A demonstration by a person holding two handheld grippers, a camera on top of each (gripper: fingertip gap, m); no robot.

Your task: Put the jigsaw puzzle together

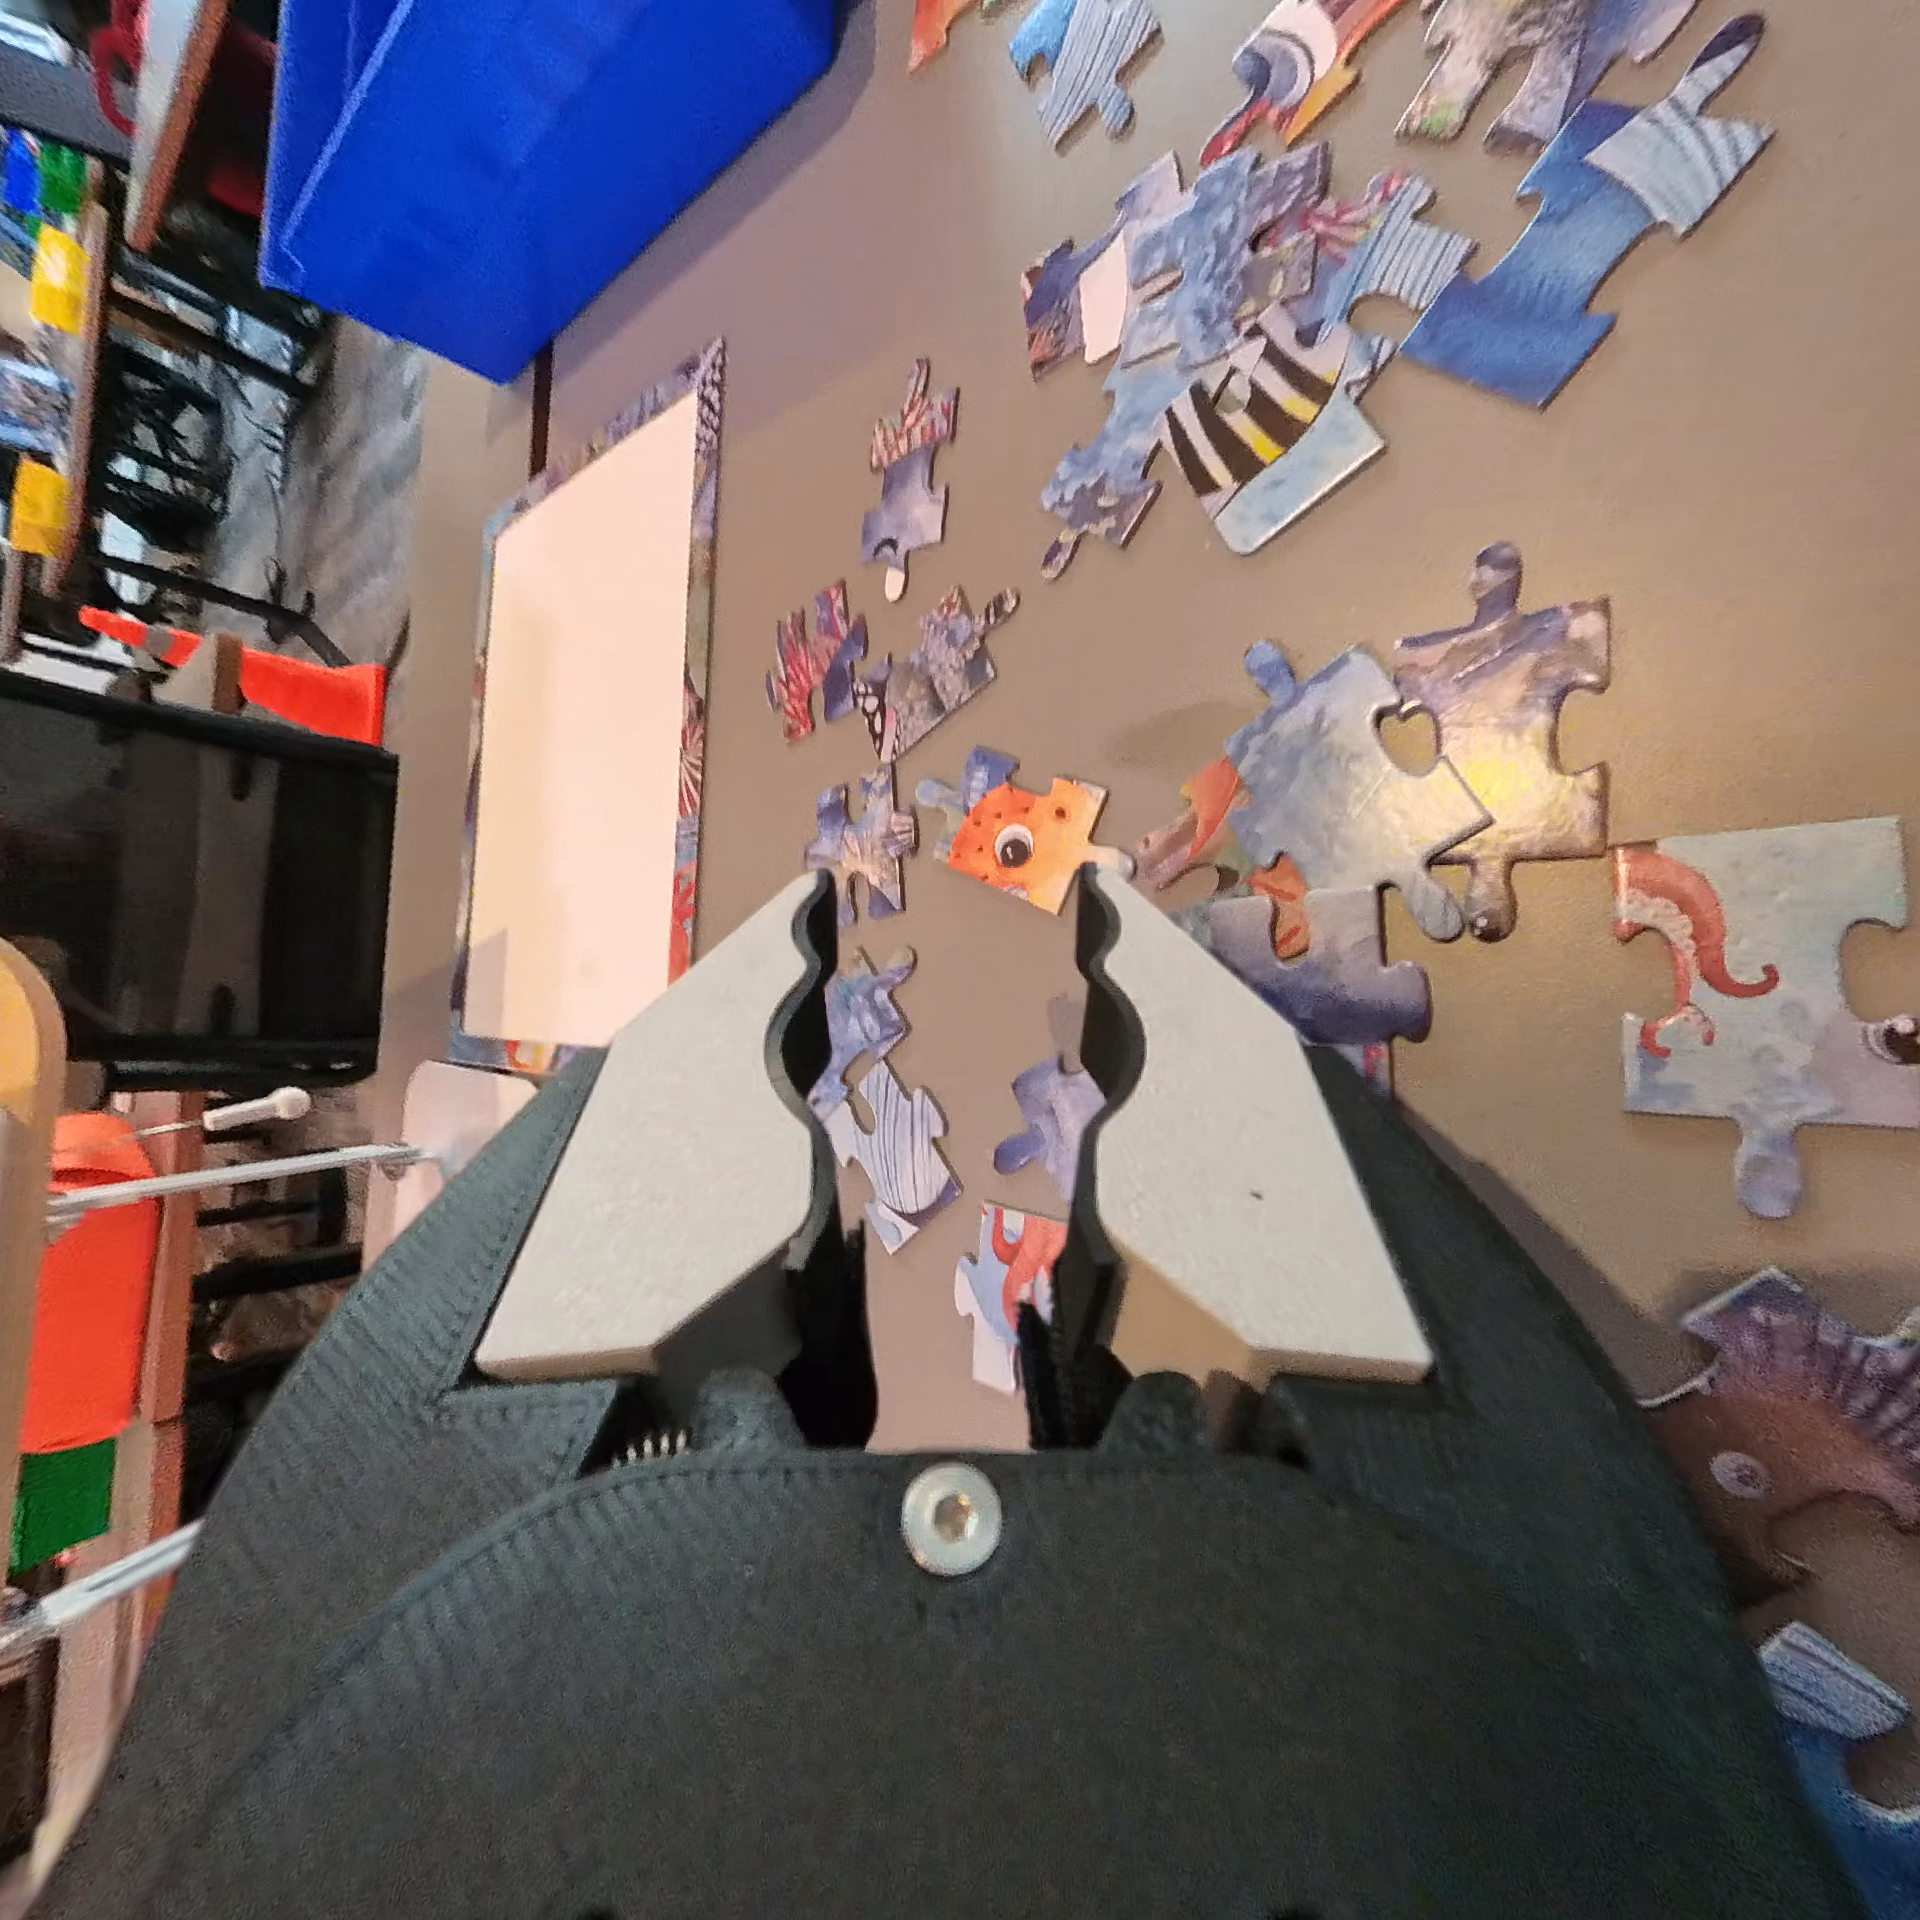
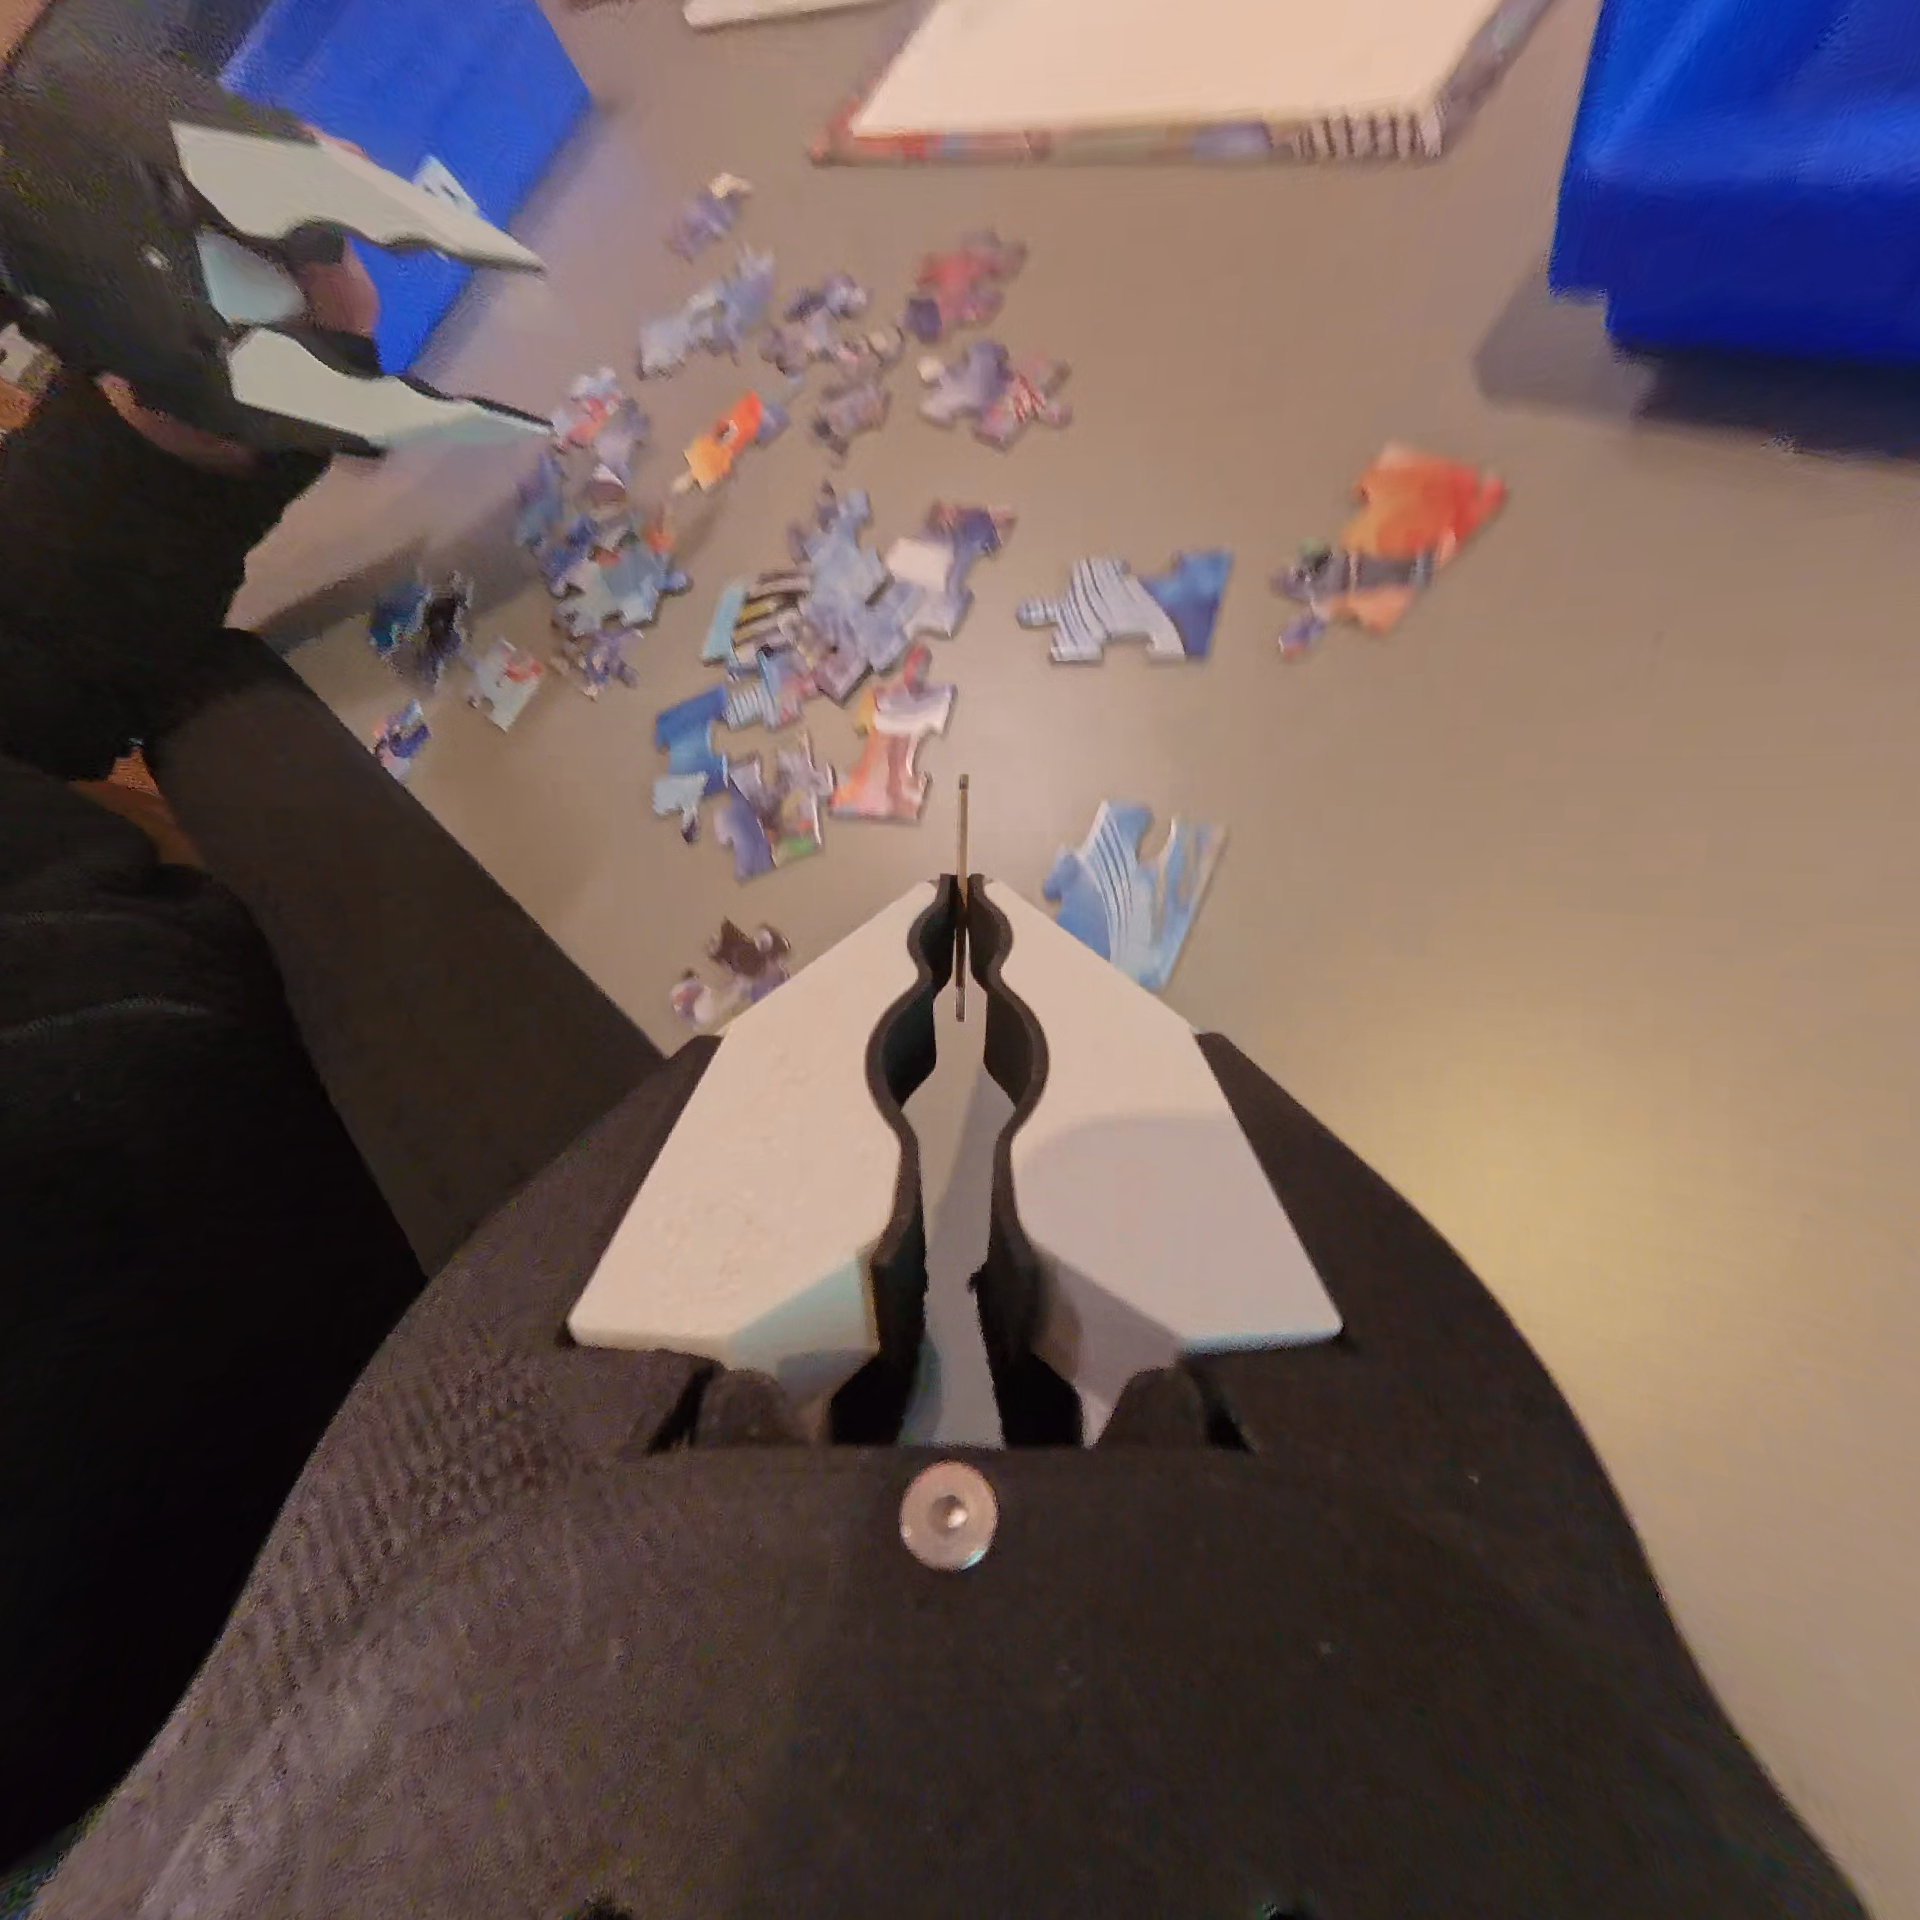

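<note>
Several loose jigsaw pieces lie scattered on the grey table [image 1: 1714, 499]. My left gripper [image 1: 956, 878] is open and empty, and hovers over the pieces, just short of an orange fish piece [image 1: 1023, 842]. It also shows at the upper left of the right wrist view [image 2: 540, 348], jaws apart. My right gripper [image 2: 964, 885] is shut on a thin puzzle piece [image 2: 963, 831], seen edge-on and sticking out past the fingertips, above the table. The white puzzle board with a patterned border [image 1: 592, 727] lies beyond the pieces and also shows in the right wrist view [image 2: 1143, 73].
Blue bins stand at the table's far side [image 1: 540, 156] [image 2: 1745, 177] [image 2: 416, 104]. A person's dark sleeve [image 2: 312, 935] lies along the left of the right wrist view. Shelving and a black box [image 1: 197, 883] stand off the table's edge. The tips of one gripper are about 30 cm away from the tips of the other.
</note>
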